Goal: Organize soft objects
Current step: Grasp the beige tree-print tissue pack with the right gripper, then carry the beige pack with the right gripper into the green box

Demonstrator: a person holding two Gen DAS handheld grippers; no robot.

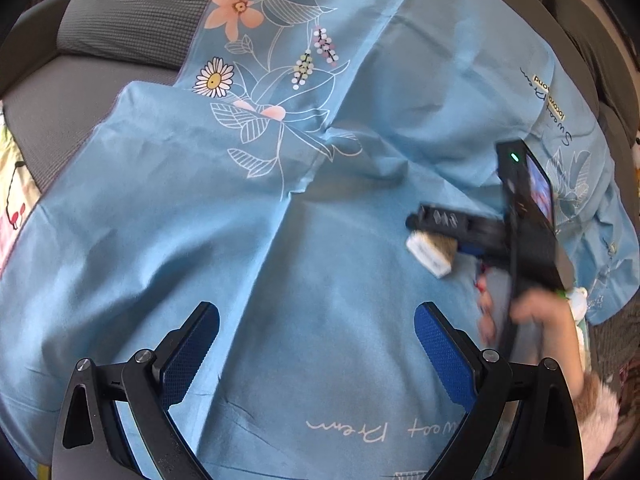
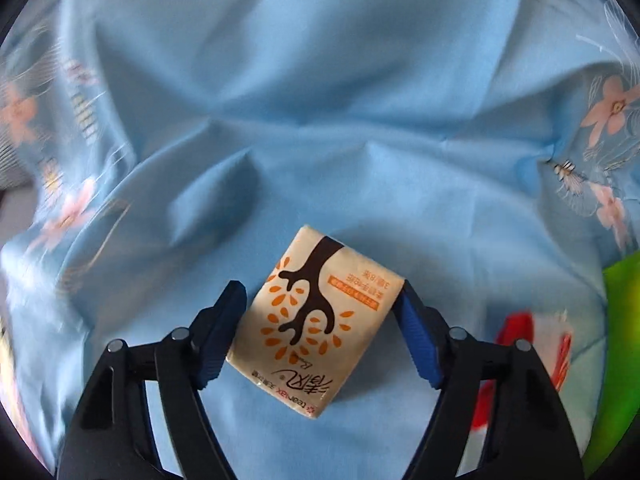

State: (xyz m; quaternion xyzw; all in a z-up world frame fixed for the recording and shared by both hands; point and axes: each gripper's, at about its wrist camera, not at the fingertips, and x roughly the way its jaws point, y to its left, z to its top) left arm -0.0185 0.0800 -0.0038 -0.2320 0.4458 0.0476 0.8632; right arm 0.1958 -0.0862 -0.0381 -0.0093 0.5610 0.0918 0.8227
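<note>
Right gripper (image 2: 320,320) points down over tissue pack (image 2: 316,320). Pack lies on blue cloth (image 2: 320,80), between blue pads; pads look to touch pack edges, real squeeze not sure. Left gripper (image 1: 316,344) wide open, empty, above same cloth. Step looks like grabbing pack. Next: close pads snug, lift straight.

One blue floral cloth (image 2: 320,80), one tissue pack (image 2: 316,320), and perhaps one red-and-white packet (image 2: 532,340), blurred.
</note>
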